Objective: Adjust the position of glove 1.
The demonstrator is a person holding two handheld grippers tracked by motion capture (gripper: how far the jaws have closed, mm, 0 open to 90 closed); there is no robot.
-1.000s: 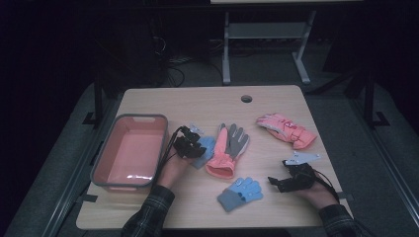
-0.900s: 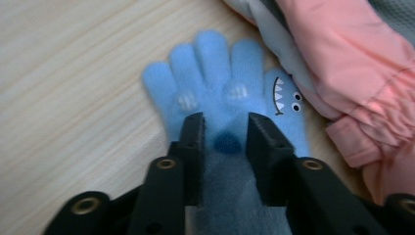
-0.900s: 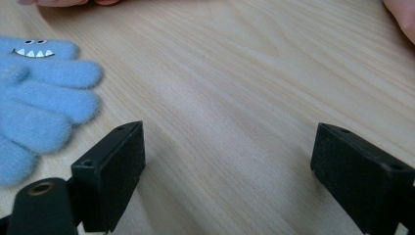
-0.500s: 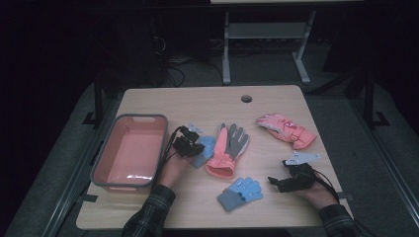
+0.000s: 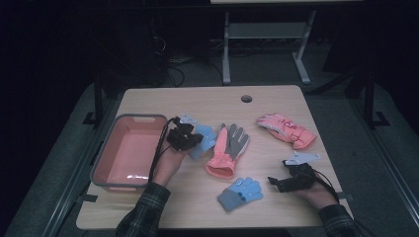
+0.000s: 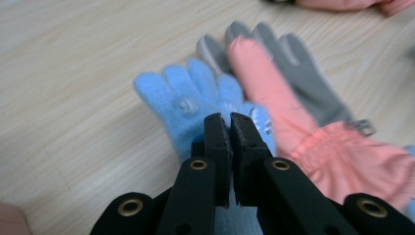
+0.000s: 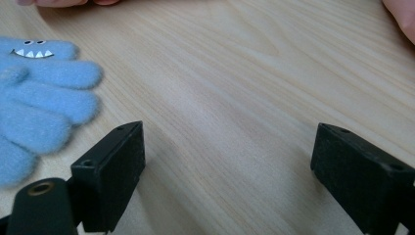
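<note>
My left gripper (image 5: 194, 139) (image 6: 229, 117) is shut on the cuff end of a light blue knit glove (image 5: 205, 140) (image 6: 188, 98), just right of the pink tray. The glove's fingers point away, over the table. Beside it lies a coral glove with a grey palm (image 5: 229, 149) (image 6: 298, 98), partly under the blue one. A second blue glove (image 5: 240, 192) (image 7: 39, 93), with a monster face, lies near the front edge. My right gripper (image 5: 274, 181) (image 7: 227, 134) rests open on the table to its right, nothing between its jaws.
A pink tray (image 5: 129, 118) stands at the table's left side with nothing in it. A pink padded glove (image 5: 286, 129) lies at the back right. A round cable hole (image 5: 246, 98) sits near the far edge. Bare wood runs along the back and the front left.
The left gripper has lifted a little with the blue glove's cuff in it. The right gripper has stayed in place.
</note>
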